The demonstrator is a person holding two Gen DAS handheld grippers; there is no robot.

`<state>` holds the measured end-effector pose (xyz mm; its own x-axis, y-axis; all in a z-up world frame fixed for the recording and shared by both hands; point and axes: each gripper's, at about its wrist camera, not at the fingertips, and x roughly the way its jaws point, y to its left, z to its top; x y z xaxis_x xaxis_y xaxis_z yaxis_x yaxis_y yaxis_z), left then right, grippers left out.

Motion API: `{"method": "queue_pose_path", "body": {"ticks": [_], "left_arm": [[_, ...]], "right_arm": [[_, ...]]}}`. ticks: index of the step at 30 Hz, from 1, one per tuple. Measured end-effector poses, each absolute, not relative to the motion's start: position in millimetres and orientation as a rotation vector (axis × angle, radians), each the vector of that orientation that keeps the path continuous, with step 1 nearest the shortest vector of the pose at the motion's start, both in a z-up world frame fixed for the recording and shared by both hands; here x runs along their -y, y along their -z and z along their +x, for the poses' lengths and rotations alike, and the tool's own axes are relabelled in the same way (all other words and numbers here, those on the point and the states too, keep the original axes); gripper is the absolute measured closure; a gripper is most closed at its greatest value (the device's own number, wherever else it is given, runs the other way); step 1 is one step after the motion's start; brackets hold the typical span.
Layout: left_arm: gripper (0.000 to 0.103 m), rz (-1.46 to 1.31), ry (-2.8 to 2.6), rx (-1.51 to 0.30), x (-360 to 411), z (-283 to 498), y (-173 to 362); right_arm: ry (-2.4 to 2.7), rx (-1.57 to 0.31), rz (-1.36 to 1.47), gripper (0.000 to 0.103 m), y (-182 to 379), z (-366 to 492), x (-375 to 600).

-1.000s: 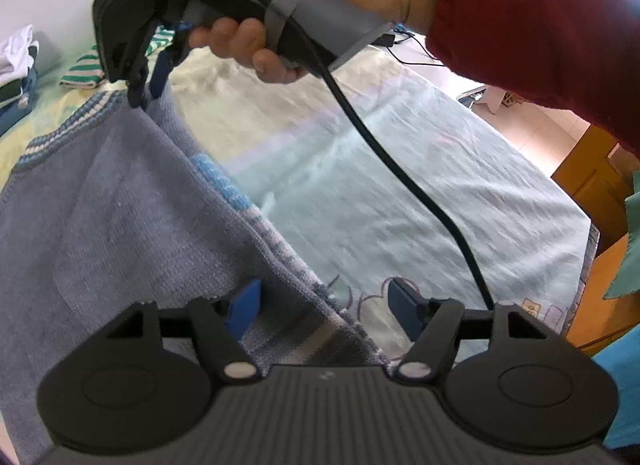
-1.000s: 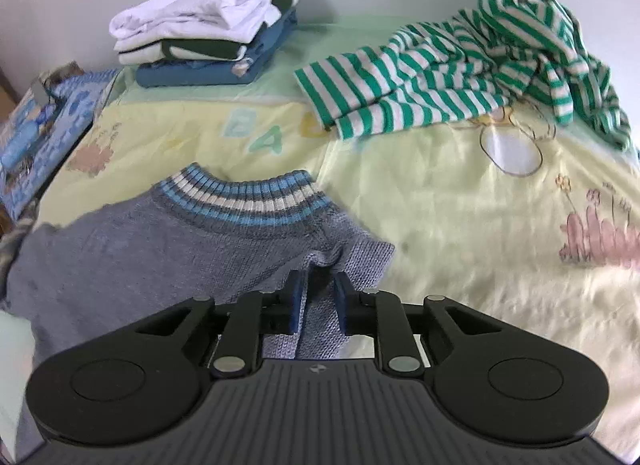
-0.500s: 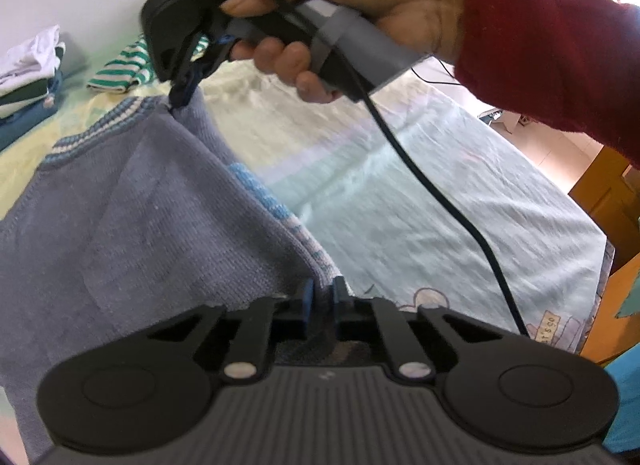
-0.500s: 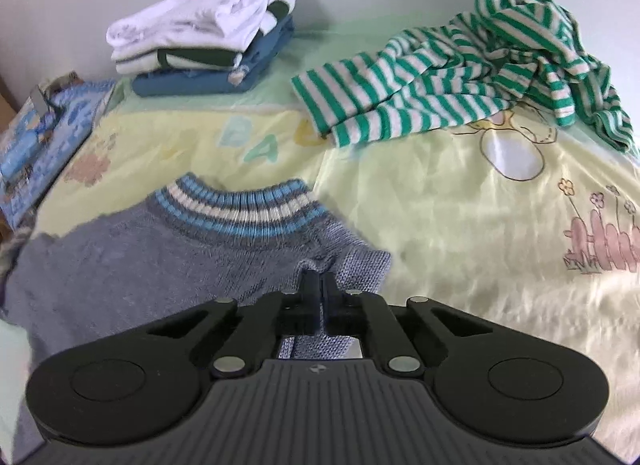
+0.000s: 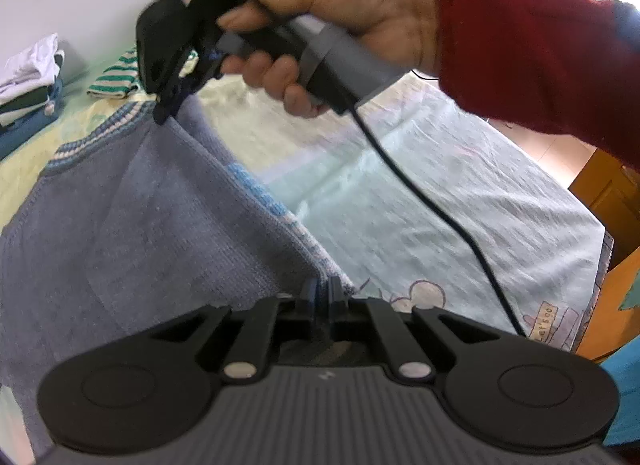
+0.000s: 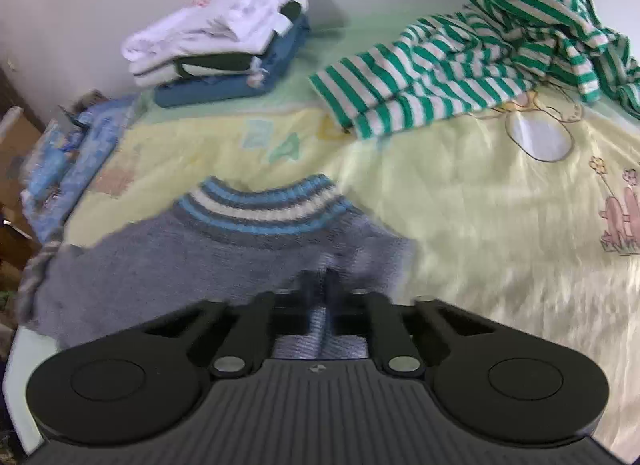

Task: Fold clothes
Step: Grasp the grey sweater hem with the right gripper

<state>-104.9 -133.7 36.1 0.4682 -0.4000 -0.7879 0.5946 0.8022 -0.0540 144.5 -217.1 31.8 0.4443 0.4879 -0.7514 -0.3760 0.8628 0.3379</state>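
Observation:
A grey-blue knitted sweater (image 5: 152, 217) with a blue and white striped collar (image 6: 262, 209) lies on the bed. My left gripper (image 5: 322, 291) is shut on its lower right edge near the hem. My right gripper (image 6: 320, 285) is shut on the right shoulder of the sweater (image 6: 224, 265); in the left wrist view that right gripper (image 5: 166, 107) shows at the top, held by a hand (image 5: 340, 29) in a red sleeve, lifting the shoulder. The sweater's right side is pulled up taut between the two grips.
A stack of folded clothes (image 6: 220, 45) sits at the bed's far left by the wall. A crumpled green and white striped top (image 6: 480, 53) lies at the far right. A black cable (image 5: 440, 217) trails from the right gripper. Wooden furniture (image 5: 600, 193) stands beyond the bed.
Both grippers closed onto the sweater: the left on its lower edge, the right on the shoulder. The right side of the sweater has since been lifted.

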Motion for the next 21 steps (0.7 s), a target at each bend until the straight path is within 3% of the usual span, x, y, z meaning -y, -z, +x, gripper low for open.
{"method": "queue_pose_path", "body": {"ticks": [8,15,17,18,19,21], "left_arm": [[0.100,0.239,0.624,-0.874,125,-109,-47],[0.049,0.213,0.490,-0.782,72,-85,-68],[0.048,0.192,0.462,-0.793,56,-70,-67],[0.047,0.176,0.453,-0.803,47,-61,-63],[0.045,0.169,0.447,-0.811,42,-52,-59],[0.042,0.175,0.429,-0.827,40,-36,-48]], "right_arm": [[-0.600,-0.882,0.167,0.099,-57,126,243],[-0.544,-0.952,0.122,0.096,-29,130,247],[-0.559,-0.947,0.164,0.089,-30,132,250],[-0.570,-0.947,0.195,0.078,-31,134,251],[-0.572,-0.946,0.218,0.073,-31,136,251],[-0.560,-0.952,0.211,0.071,-29,141,245]]}}
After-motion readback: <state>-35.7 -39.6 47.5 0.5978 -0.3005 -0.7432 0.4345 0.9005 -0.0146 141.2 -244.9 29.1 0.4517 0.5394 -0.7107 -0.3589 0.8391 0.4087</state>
